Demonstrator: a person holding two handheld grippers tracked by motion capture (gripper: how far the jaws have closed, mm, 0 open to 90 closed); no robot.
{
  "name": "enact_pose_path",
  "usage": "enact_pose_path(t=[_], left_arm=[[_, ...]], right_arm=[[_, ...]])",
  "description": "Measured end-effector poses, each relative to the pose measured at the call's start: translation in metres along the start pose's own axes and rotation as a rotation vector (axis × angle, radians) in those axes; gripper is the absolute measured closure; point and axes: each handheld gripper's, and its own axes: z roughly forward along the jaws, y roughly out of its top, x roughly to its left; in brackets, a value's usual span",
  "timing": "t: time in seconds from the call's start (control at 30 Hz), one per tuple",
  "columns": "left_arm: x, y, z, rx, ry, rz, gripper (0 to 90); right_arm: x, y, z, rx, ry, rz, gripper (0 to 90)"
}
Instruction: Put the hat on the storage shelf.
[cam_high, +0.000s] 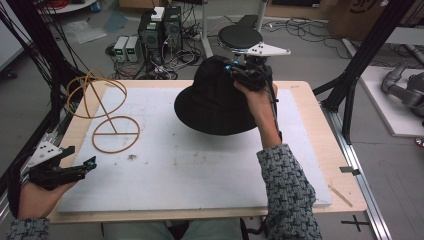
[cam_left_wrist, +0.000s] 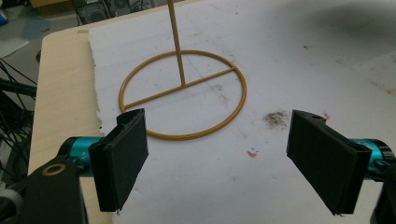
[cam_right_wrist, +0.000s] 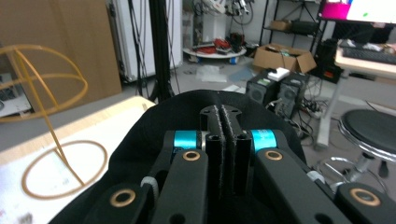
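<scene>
Far left on white board (cam_high: 200, 175): gold wire stand (cam_high: 125, 133), upright, round base flat. Beneath, wooden table (cam_high: 320, 150). On floor beyond far edge: black computer towers (cam_high: 160, 27), round black stool (cam_high: 240, 36), tangled cables (cam_high: 300, 27) to the right.

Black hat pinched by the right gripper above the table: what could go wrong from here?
1. The right gripper is shut on just a pinch of the black hat; the fabric could slip and the hat drop.
2. The gold wire hat stand looks light, so a swinging brim could tip it.
3. The left gripper sits open beside its base, not steadying it.
</scene>
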Motion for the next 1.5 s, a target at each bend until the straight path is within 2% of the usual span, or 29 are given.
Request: enact_pose_path(t=[0.03, 0.23, 0.3, 0.5, 0.53, 0.57, 0.6, 0.67, 0.7, 0.73, 0.77, 0.9, 1.0, 1.1, 1.13, 1.2, 1.4, 1.43, 1.5], left_arm=[[0.0, 0.0, 0.0, 0.0, 0.0, 0.0, 20.8], [0.0, 0.001, 0.0, -0.004, -0.003, 0.002, 20.8], [-0.001, 0.001, 0.0, -0.006, -0.004, 0.003, 20.8], [-0.001, 0.001, 0.0, -0.005, -0.004, 0.004, 20.8], [-0.002, 0.001, 0.0, -0.005, -0.005, 0.006, 20.8], [-0.002, 0.001, 0.0, -0.005, -0.004, 0.006, 20.8], [-0.002, 0.001, 0.0, -0.006, -0.003, 0.007, 20.8], [-0.002, 0.002, 0.0, -0.006, -0.005, 0.009, 20.8], [-0.002, 0.002, 0.0, -0.007, -0.005, 0.009, 20.8], [-0.002, 0.002, -0.001, -0.007, -0.004, 0.009, 20.8], [-0.002, 0.002, -0.001, -0.006, -0.004, 0.009, 20.8], [-0.002, 0.002, 0.0, -0.004, -0.005, 0.013, 20.8], [-0.003, 0.002, 0.0, -0.001, -0.002, 0.016, 20.8], [-0.003, 0.002, 0.001, 0.0, -0.003, 0.015, 20.8], [-0.003, 0.001, 0.0, 0.0, -0.003, 0.016, 20.8], [-0.003, 0.001, 0.0, 0.001, -0.004, 0.016, 20.8], [-0.002, 0.001, -0.003, -0.005, 0.002, 0.015, 20.8], [-0.002, 0.001, -0.003, -0.005, 0.003, 0.014, 20.8], [-0.002, 0.001, -0.004, -0.004, 0.003, 0.013, 20.8]], right_arm=[[0.002, 0.008, 0.006, -0.01, 0.011, -0.003, 89.1], [0.006, 0.026, 0.017, -0.044, 0.034, 0.01, 89.2], [0.01, 0.038, 0.025, -0.066, 0.049, 0.022, 89.2], [0.018, 0.05, 0.037, -0.112, 0.089, 0.058, 89.1], [0.022, 0.054, 0.044, -0.133, 0.106, 0.08, 89.1], [0.022, 0.054, 0.044, -0.133, 0.106, 0.08, 89.1], [0.025, 0.057, 0.049, -0.154, 0.128, 0.112, 89.2], [0.027, 0.058, 0.052, -0.161, 0.137, 0.126, 89.1], [0.03, 0.06, 0.058, -0.178, 0.155, 0.159, 89.2], [0.03, 0.06, 0.058, -0.178, 0.155, 0.159, 89.2], [0.033, 0.062, 0.065, -0.191, 0.171, 0.189, 89.1], [0.039, 0.065, 0.074, -0.198, 0.181, 0.212, 89.1], [0.051, 0.072, 0.085, -0.212, 0.204, 0.219, 89.1], [0.058, 0.076, 0.09, -0.216, 0.217, 0.222, 89.1], [0.064, 0.078, 0.097, -0.217, 0.224, 0.224, 89.1], [0.067, 0.079, 0.099, -0.217, 0.23, 0.228, 89.1], [0.088, 0.082, 0.118, -0.206, 0.282, 0.238, 89.1], [0.094, 0.082, 0.124, -0.201, 0.304, 0.248, 89.1], [0.098, 0.082, 0.127, -0.197, 0.309, 0.245, 89.1]])
